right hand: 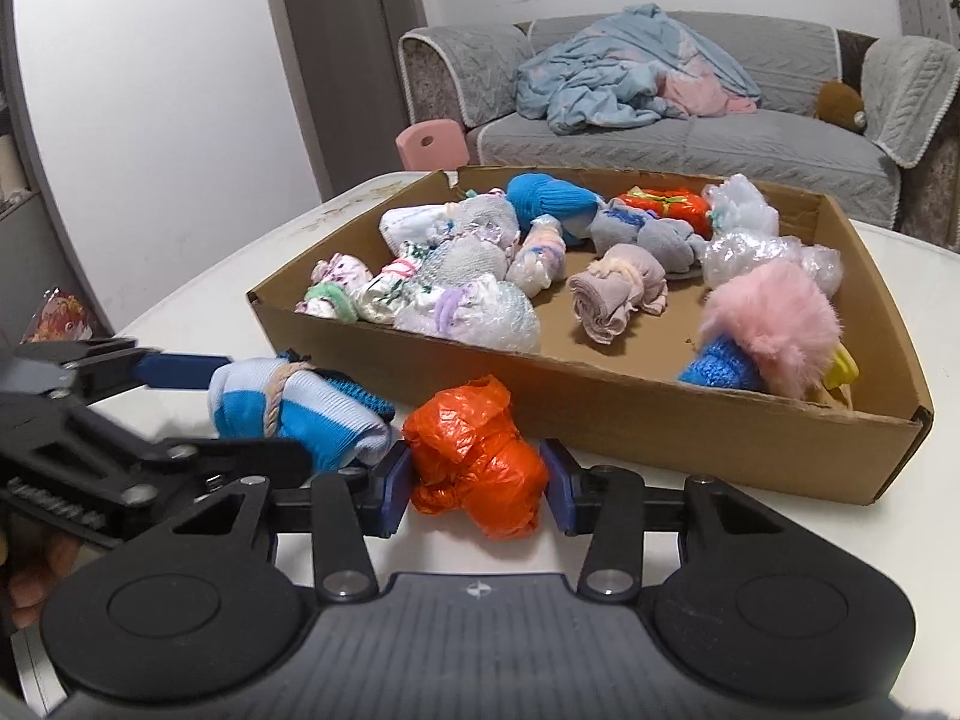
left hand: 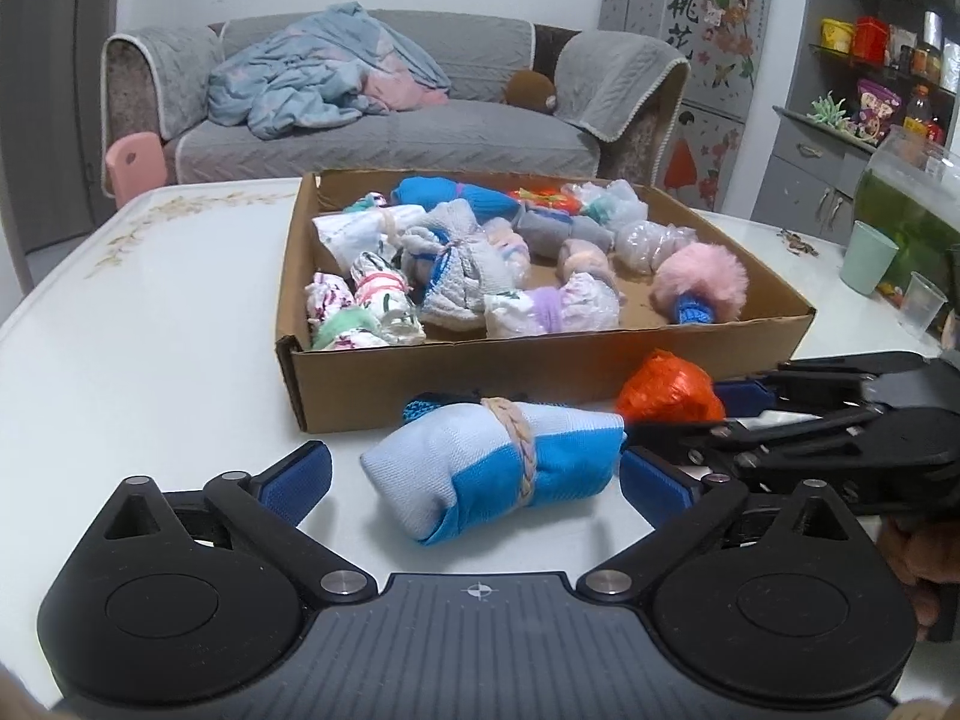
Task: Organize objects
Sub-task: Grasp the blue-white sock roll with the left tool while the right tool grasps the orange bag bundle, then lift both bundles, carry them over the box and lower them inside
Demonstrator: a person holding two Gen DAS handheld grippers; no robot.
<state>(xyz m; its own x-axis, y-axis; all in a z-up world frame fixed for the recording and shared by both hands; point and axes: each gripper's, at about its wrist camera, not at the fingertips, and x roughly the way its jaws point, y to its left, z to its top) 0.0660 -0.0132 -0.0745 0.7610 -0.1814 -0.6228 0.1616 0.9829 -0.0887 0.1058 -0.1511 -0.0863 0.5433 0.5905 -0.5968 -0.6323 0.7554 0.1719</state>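
Sock bundle [left hand: 489, 468] (pale blue and bright blue, tied round the middle with a braided band) lies on the white table [left hand: 150, 360], just in front of the near wall of the cardboard box [left hand: 540, 378]. Its long axis runs roughly left to right in the left wrist view, right end tilted slightly far; pale end on the left.

Room: grey sofa [left hand: 384, 138] at the far side with a crumpled blue and pink blanket [left hand: 324, 78] on it, white wall behind, pink chair back [left hand: 135, 159] between sofa and table. Green cup [left hand: 867, 258] and clear cup [left hand: 921, 303] at the table's right edge.

Box: shallow, open top, holding many rolled bundles, among them a blue one [left hand: 444, 192] at the far side, a grey one [left hand: 456, 264] mid-box and a pink fluffy one [left hand: 702, 282] at the near right.

Left gripper [left hand: 474, 477] is spread wide, pads either side of the sock bundle, not pressing it.

Right gripper [right hand: 477, 483] is clamped on the orange plastic bag [right hand: 474, 456], both blue pads against its sides; bag sits on the table right of the sock bundle, near the box's front wall.
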